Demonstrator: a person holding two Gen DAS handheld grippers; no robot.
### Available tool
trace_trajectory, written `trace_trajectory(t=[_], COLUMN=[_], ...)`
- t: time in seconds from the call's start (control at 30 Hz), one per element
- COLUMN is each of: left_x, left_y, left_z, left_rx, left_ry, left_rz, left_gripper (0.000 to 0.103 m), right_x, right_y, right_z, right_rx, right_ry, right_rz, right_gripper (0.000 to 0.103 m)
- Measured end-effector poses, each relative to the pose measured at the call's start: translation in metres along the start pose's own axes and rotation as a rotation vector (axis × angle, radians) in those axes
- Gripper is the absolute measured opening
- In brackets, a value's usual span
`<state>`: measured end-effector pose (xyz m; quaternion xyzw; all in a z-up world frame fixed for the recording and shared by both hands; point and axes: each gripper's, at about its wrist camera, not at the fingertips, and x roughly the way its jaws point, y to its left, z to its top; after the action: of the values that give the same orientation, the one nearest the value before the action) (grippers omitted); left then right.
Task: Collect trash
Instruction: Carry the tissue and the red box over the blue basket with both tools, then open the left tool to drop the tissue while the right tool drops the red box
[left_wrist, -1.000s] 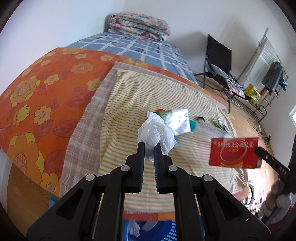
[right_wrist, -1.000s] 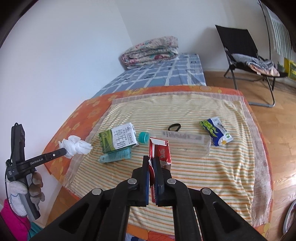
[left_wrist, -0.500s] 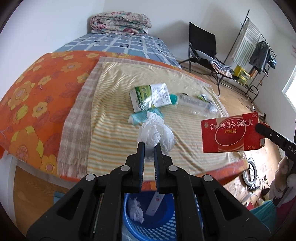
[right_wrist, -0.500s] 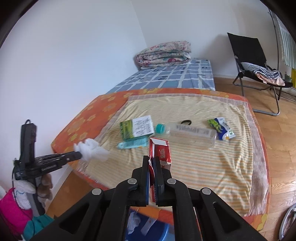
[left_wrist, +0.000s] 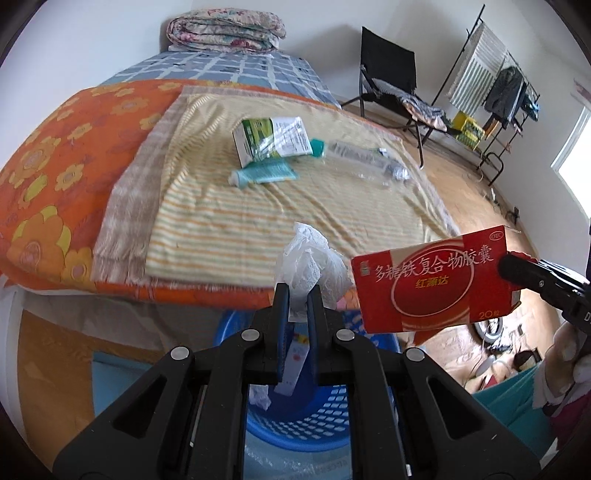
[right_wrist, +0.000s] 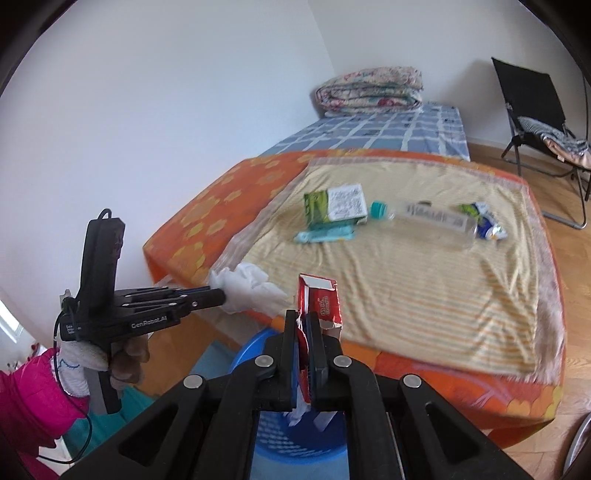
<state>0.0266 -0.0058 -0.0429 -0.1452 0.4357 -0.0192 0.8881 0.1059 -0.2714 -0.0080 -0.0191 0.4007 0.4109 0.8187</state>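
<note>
Mid-task. Left gripper (left_wrist: 295, 295) clamped on crumpled tissue (left_wrist: 310, 258), right gripper (right_wrist: 302, 325) clamped on red box (right_wrist: 319, 299); blue basket (left_wrist: 295, 413) directly below both, some trash already inside. Carton (left_wrist: 271, 138), tube (left_wrist: 262, 173), bottle (left_wrist: 365, 164), wrapper (right_wrist: 480, 218) left on bed ahead.

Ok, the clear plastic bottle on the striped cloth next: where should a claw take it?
Grip the clear bottle across its body, coming from above. It lies on its side on the striped cloth, teal cap toward the green carton, base beside the crumpled wrapper, so the round middle is probably the freest part.
</note>
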Motion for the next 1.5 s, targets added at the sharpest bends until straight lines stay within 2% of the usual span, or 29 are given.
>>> trace_trajectory(t=[0.47,1.13,1.2,1.23,1.33,1.4,1.47,1.5], left_x=[0.026,0.072,0.076,0.077,0.078,0.078,0.078,0.078], left_y=[-0.014,-0.017,-0.016,-0.016,-0.014,-0.013,-0.012,-0.011], left_z=[-0.037,-0.071,-0.072,-0.073,-0.073,-0.073,-0.072,-0.072], left_rx=[0.062,0.123,0.12,0.116,0.107,0.103,0.106,0.105], left_ry=[0.108,0.263,0.277,0.282,0.285,0.28,0.275,0.275], left_rz=[-0.002,0.061,0.062,0.062,0.068,0.079,0.093,0.097], left_gripper=[0.008,0.008,0.008,0.009,0.024,0.034,0.034,0.038], right_x=[0.036,0.083,0.087,0.088,0.09,0.091,0.093,0.094], right_y=[-0.003,-0.022,-0.022,-0.022,-0.023,-0.024,-0.025,-0.026], right_z=[-0.045,-0.074,-0.077,-0.079,-0.082,-0.083,-0.083,-0.083], right_rx=[0.014,0.064,0.067,0.068,0.068,0.072,0.079,0.078], right_ry=[0.145,0.289,0.304,0.308,0.317,0.324,0.326,0.327], right_rz=[-0.003,-0.028,-0.029,-0.032,-0.038,-0.027,-0.027,-0.032], right_gripper=[0.001,0.002,0.006,0.006,0.008,0.03,0.03,0.03])
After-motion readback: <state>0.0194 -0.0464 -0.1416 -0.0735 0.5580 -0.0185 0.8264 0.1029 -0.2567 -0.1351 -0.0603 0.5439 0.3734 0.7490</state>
